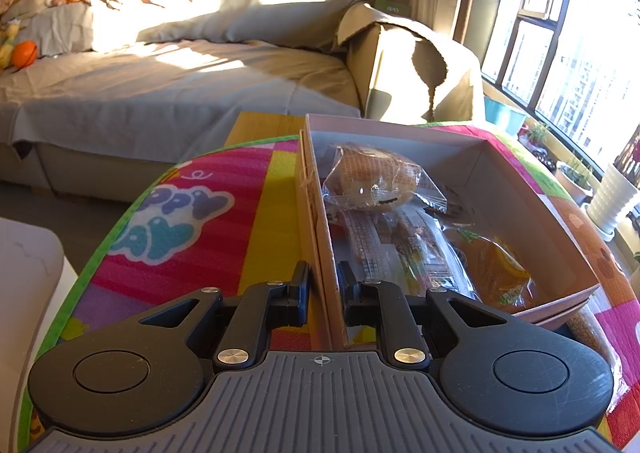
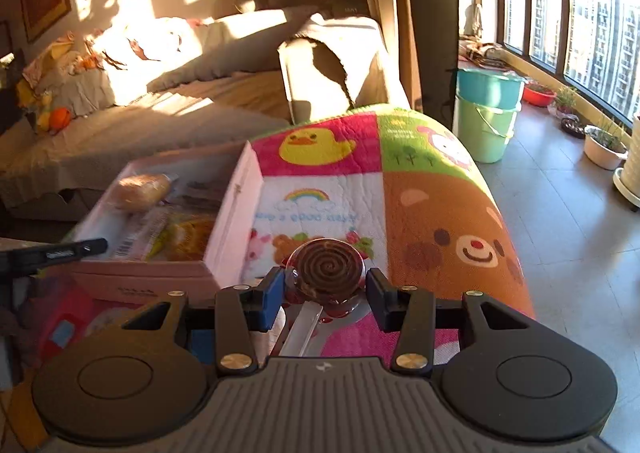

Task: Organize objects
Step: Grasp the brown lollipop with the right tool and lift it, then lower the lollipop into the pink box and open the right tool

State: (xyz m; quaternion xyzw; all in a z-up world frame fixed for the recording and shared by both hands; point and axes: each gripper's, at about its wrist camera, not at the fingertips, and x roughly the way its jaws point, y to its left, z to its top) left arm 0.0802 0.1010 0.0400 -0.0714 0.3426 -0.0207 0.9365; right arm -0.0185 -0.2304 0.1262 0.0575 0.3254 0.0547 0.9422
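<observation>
A person tidying snacks on a cartoon-print play mat [image 2: 400, 181] steadies a shallow pink box [image 1: 520, 189] with the left gripper [image 1: 325, 285], its jaws clamped on the box's near side wall, apparently to keep the container from sliding while it is filled. Inside the box lie a bagged brown bun [image 1: 374, 179], flat printed packets [image 1: 404, 249] and an orange wrapped snack [image 1: 496, 269], laid side by side along its length. To the box's right, the right gripper [image 2: 325, 295] carries a wrapped spiral lollipop [image 2: 327, 268]: the round brown disc sits between the jaws with the white stick [image 2: 302, 329] trailing back toward the camera. The pads appear to press the wrapper's edges, though the contact on the right side is hard to confirm. Judging by the layout, the lollipop is bound for the box, which has free floor near its far end. Sunlight floods a covered sofa [image 1: 160, 65] behind.
</observation>
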